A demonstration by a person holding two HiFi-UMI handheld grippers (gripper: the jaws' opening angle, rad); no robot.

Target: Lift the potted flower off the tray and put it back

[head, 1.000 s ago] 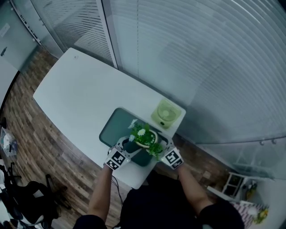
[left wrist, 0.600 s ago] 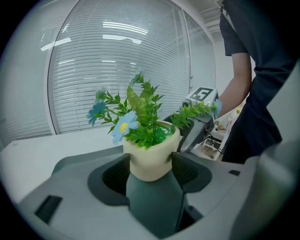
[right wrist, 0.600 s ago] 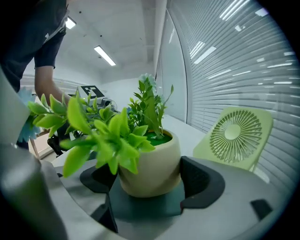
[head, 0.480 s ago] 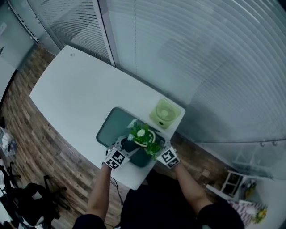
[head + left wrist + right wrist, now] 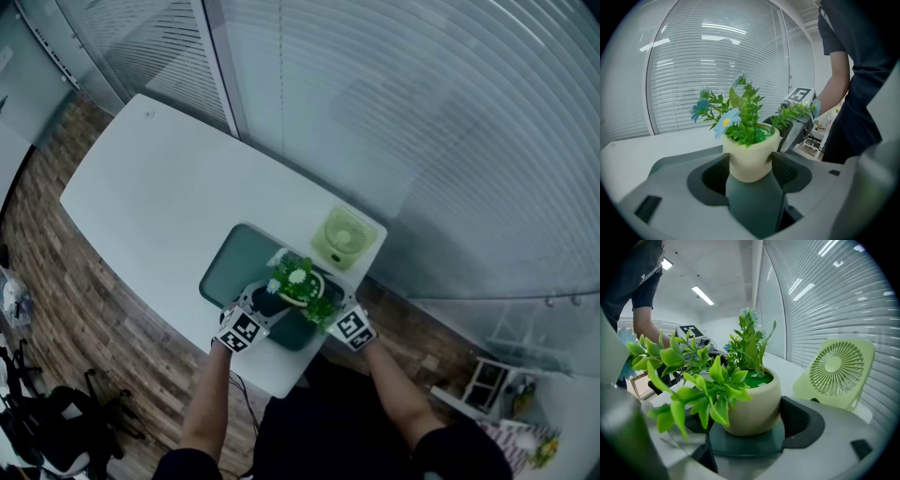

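Potted flower in cream pot stands on dark green tray, at tray's near end, close to desk edge by person; green fan just beyond tray. Pot base seems to rest on tray, so lift either not begun or flower already set back; cannot tell which. Left gripper clamped on pot, both jaws against its sides. Right gripper around same pot from opposite side, one jaw on pot wall, other half screened by leaves; likely gripping too
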